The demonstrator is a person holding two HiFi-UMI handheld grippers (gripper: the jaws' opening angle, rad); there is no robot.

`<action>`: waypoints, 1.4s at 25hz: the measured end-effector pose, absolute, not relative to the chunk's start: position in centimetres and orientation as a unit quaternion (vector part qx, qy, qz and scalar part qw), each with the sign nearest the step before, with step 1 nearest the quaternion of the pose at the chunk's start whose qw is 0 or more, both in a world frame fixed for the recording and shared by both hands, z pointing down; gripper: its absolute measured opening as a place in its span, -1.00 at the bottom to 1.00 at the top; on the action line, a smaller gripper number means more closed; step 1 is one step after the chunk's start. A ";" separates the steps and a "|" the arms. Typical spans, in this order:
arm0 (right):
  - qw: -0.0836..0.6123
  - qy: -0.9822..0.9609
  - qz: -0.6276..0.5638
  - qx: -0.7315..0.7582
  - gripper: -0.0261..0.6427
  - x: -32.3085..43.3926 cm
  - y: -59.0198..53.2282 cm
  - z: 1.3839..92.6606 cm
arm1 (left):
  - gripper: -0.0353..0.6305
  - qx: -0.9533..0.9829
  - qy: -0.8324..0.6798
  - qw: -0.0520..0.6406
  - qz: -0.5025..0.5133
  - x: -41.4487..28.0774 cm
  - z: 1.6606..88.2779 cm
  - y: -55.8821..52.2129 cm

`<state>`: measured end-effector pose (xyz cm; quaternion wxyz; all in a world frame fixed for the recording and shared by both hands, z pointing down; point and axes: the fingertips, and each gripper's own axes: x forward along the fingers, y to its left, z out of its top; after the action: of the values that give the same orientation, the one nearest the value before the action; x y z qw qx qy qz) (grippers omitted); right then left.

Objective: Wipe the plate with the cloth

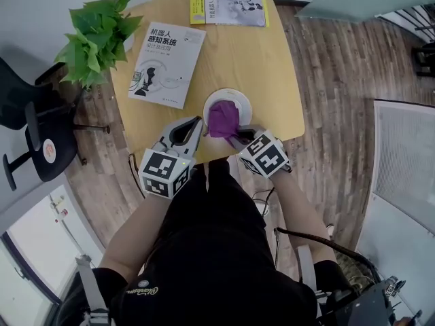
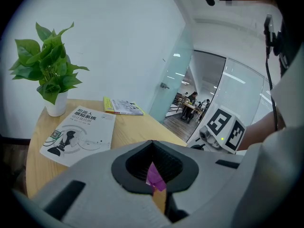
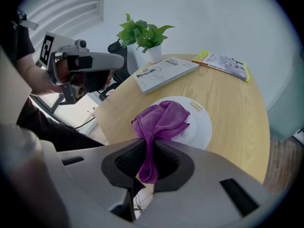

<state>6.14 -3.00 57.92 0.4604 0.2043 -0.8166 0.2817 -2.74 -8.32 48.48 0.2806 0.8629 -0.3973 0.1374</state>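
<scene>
The cloth [image 3: 161, 120], pinched in the right gripper [image 3: 148, 170], sits bunched on the plate [image 3: 202, 127]; the left gripper [image 2: 154, 179] hangs closed, empty. Wiping seems in hand; next, the cloth likely needs sweeping over the bare rim.

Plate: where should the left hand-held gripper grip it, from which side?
Probably the bare left rim of the plate, coming from the person's left: it lies flat, the cloth covers its middle and near edge, held by the right hand-held gripper.

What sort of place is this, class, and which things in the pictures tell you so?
Most likely an office meeting room: a round wooden table carrying a book, a black office chair beside it, and a glass partition, past which people sit at tables.
</scene>
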 end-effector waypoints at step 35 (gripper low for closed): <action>0.461 -0.802 0.274 0.263 -0.80 11.3 -3.8 57.3 | -0.89 0.870 -0.378 0.279 0.151 -1.3 49.1 -8.0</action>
<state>11.31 -3.83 57.35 0.4606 0.2635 -0.8020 0.2741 -1.35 -7.98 49.10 0.2792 0.8698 -0.3778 0.1511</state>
